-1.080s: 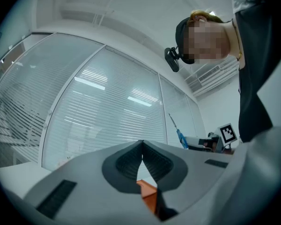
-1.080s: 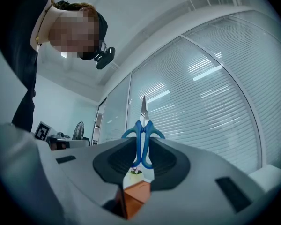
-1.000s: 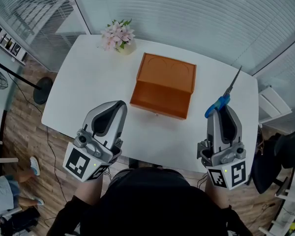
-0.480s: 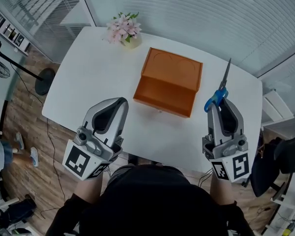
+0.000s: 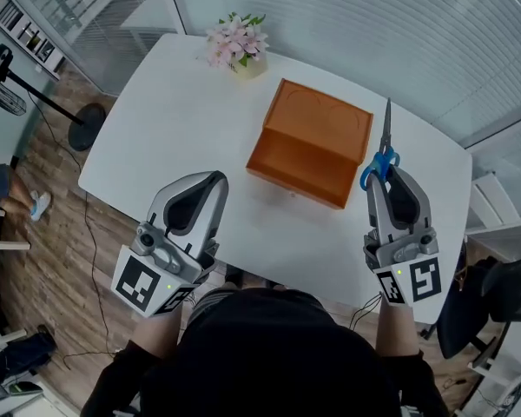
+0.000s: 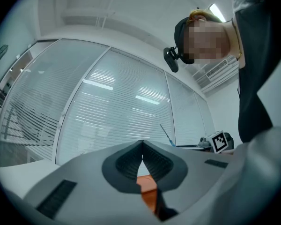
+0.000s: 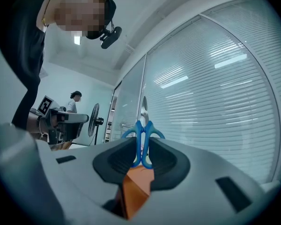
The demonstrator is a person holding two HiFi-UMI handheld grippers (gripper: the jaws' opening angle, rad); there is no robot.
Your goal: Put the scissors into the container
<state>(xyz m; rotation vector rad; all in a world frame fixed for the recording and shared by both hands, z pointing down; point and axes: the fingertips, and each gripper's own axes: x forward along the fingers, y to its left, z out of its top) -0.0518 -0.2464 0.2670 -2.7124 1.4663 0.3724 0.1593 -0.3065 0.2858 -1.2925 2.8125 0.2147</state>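
Note:
My right gripper (image 5: 382, 174) is shut on the blue handles of the scissors (image 5: 385, 146), whose closed steel blades point away over the right edge of the orange container (image 5: 317, 142). In the right gripper view the scissors (image 7: 142, 139) stand upright between the pads, with the container (image 7: 133, 191) below them. The open-topped orange container sits on the white table (image 5: 182, 129). My left gripper (image 5: 210, 183) is shut with nothing in it, held above the table's near edge, left of the container. In the left gripper view its pads meet at the tip (image 6: 142, 146) and a bit of the container (image 6: 147, 193) shows beneath.
A small pot of pink flowers (image 5: 239, 43) stands at the table's far left corner. A floor fan (image 5: 17, 102) stands left of the table. Glass walls with blinds ring the room. Another person (image 7: 75, 100) is seen far off.
The right gripper with the scissors has swung left toward the container, so the blades now point over its right edge. The left gripper has barely moved.

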